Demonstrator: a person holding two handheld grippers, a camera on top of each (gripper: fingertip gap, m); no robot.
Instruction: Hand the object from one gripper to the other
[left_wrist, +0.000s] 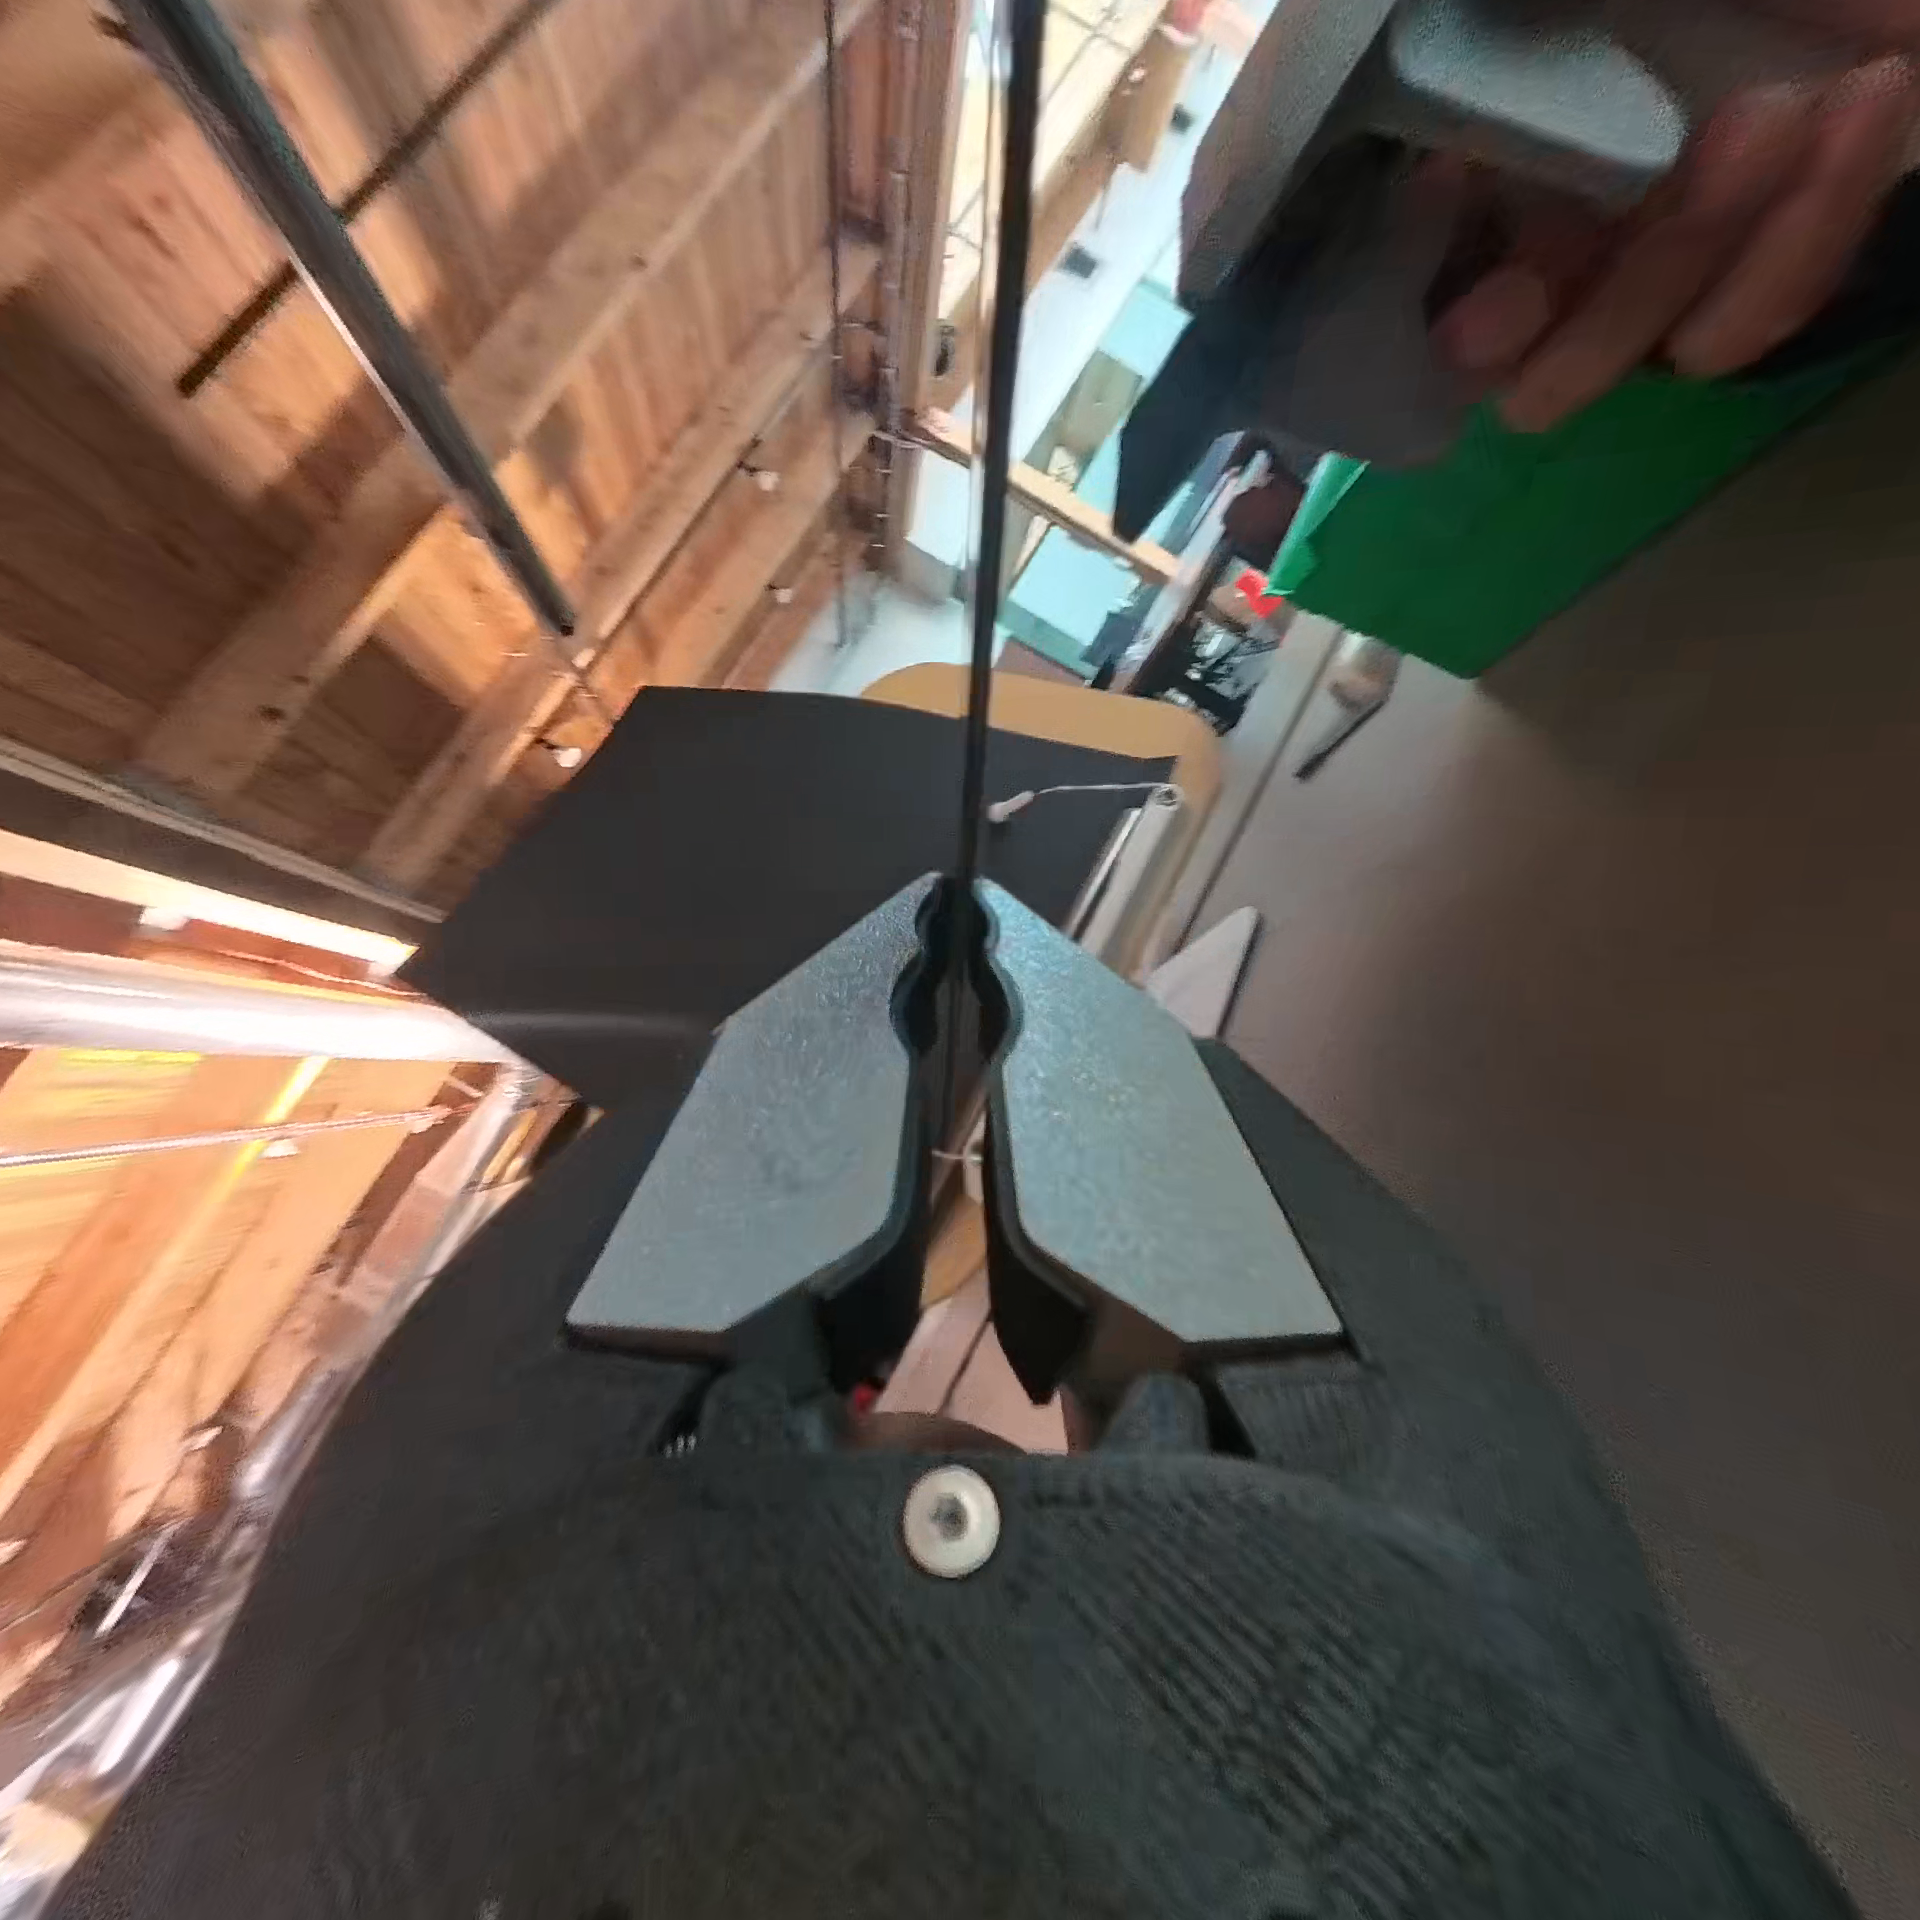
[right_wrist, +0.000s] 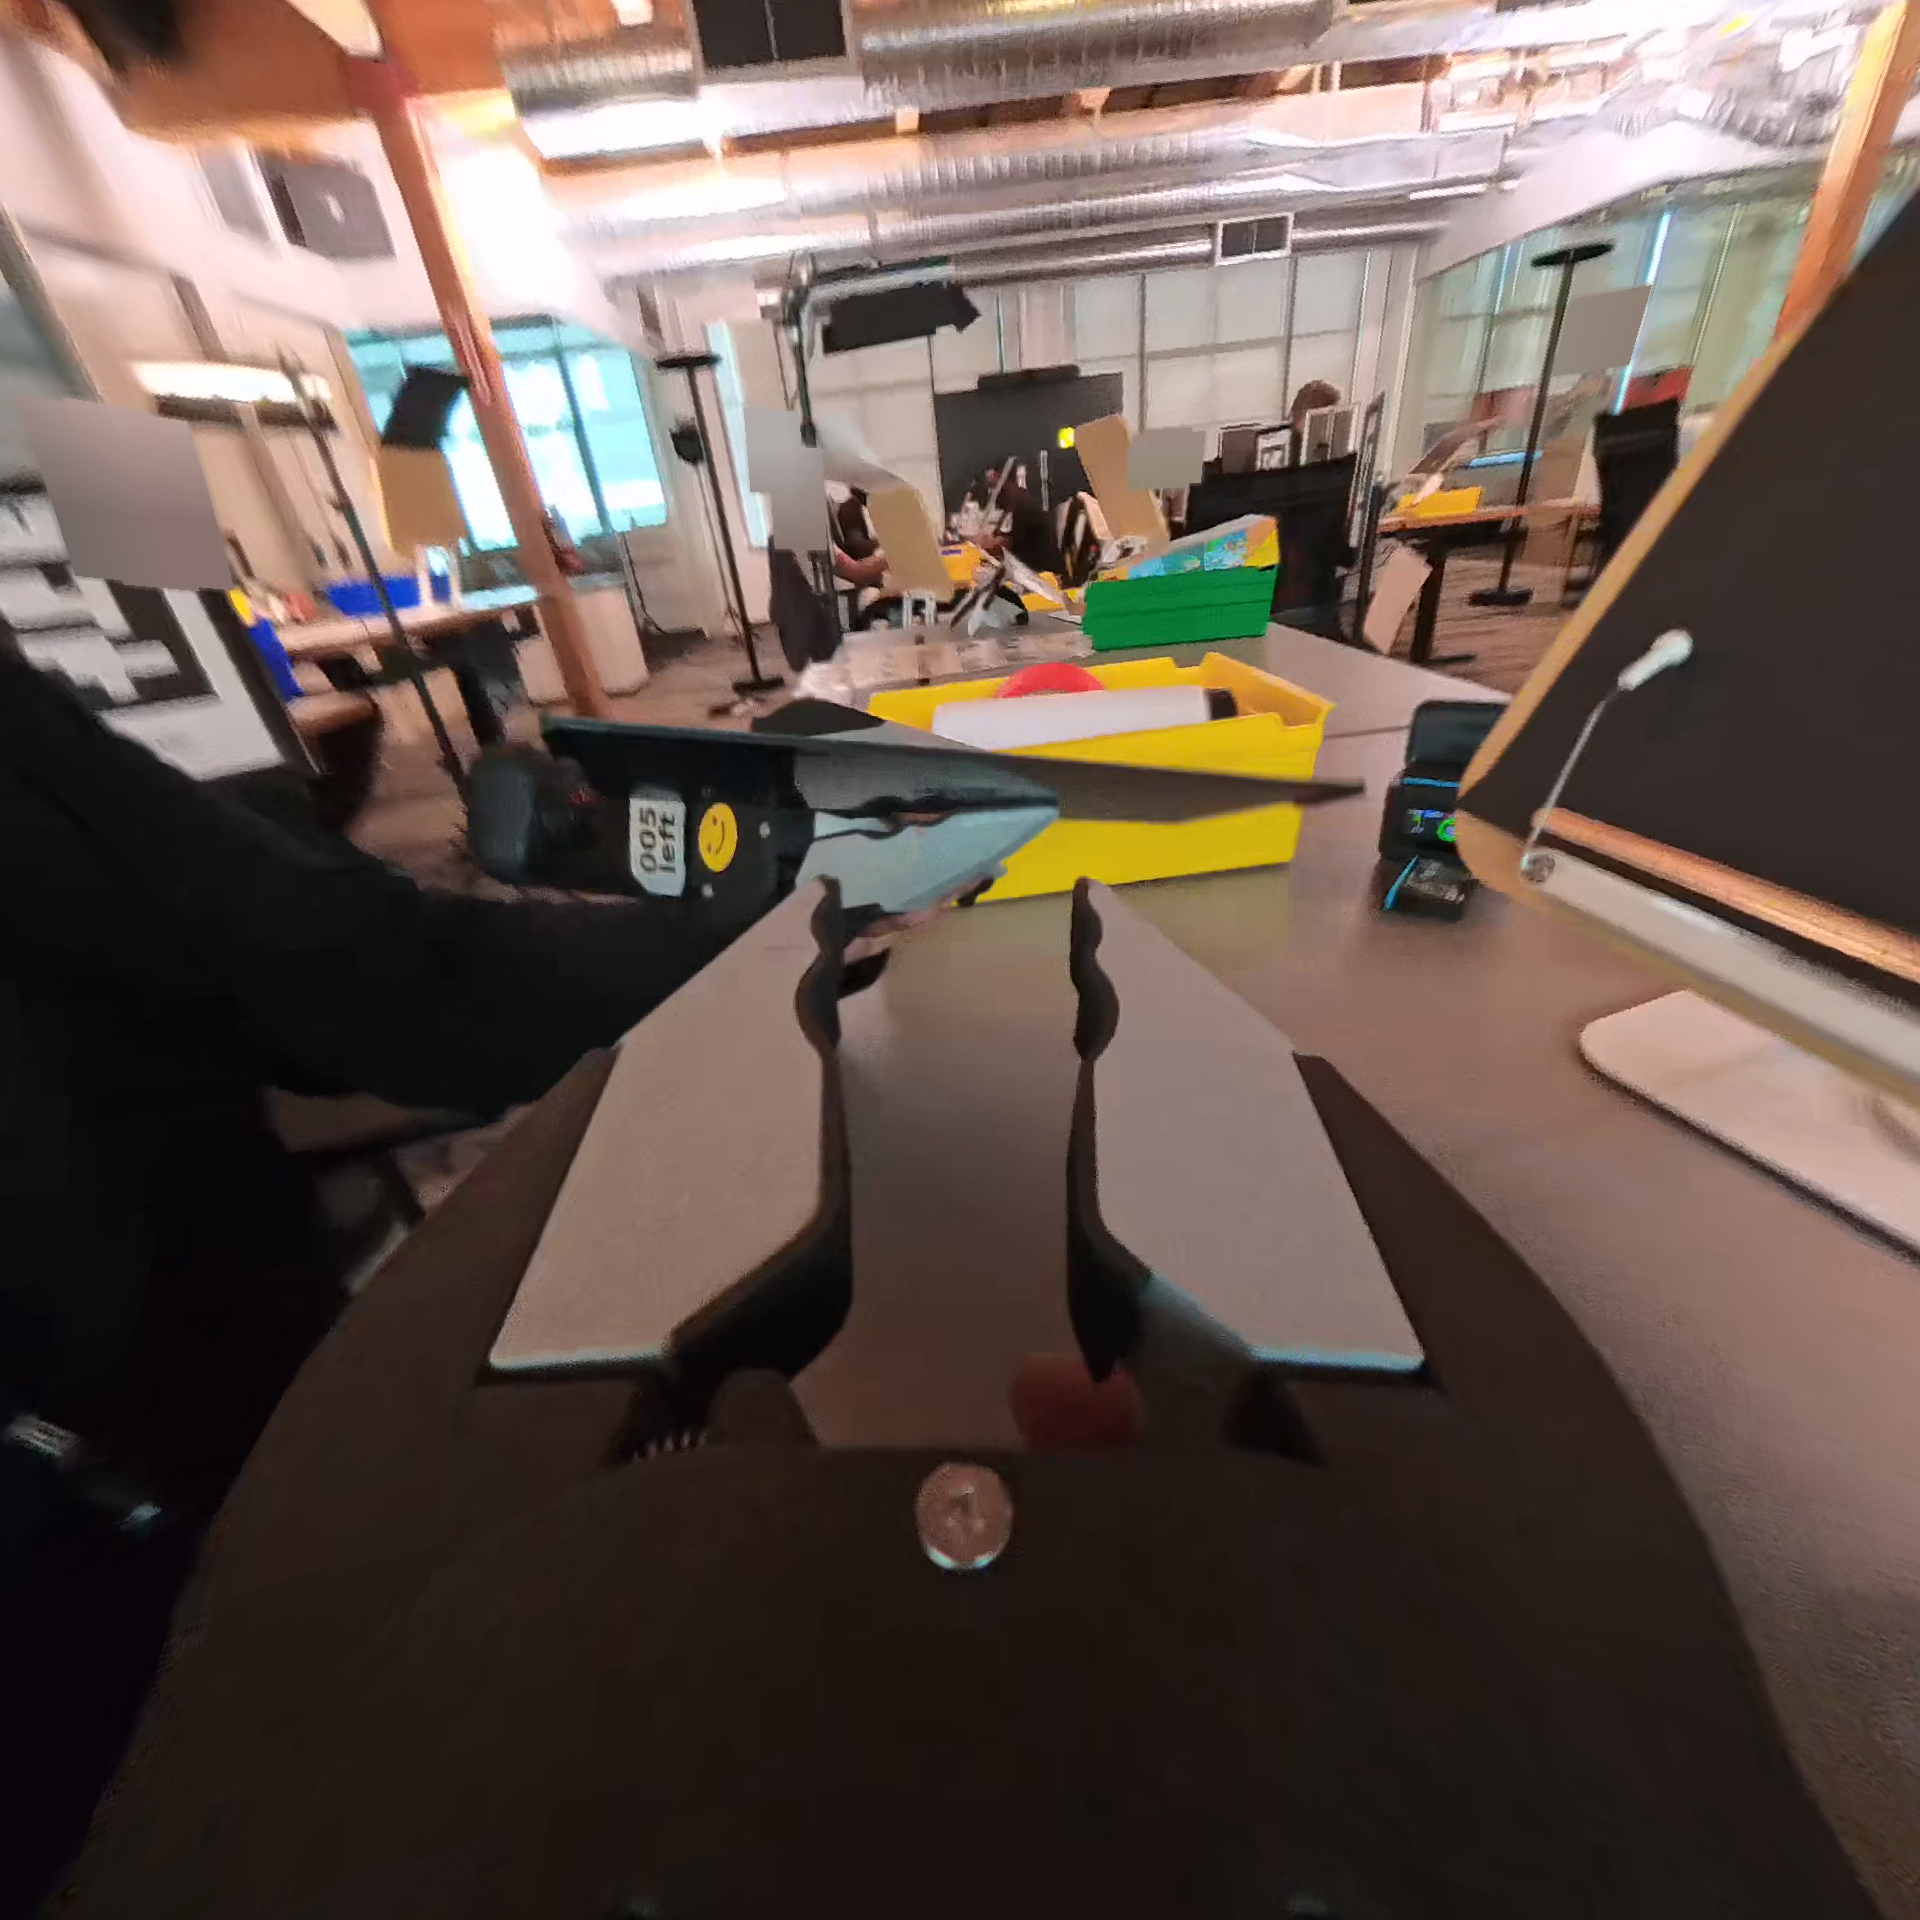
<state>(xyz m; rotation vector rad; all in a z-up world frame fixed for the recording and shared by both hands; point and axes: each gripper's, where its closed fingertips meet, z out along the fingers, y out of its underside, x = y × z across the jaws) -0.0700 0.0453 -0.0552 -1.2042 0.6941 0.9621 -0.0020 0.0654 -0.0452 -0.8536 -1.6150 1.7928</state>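
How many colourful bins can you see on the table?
2. A yellow bin sits in the middle of the table, behind the thin black sheet. A green bin sits farther back. More may be hidden.

**Open tabletop ahead, clutter at the edges**

Between my right gripper's (right_wrist: 951, 914) spread fingers, bare table (right_wrist: 1299, 1091) runs clear at frame centre. My left gripper (right_wrist: 914, 821) and its thin black sheet (right_wrist: 1174, 792) cross just beyond; a yellow bin (right_wrist: 1143, 831) blocks behind, a tilted board (right_wrist: 1714, 623) at right.
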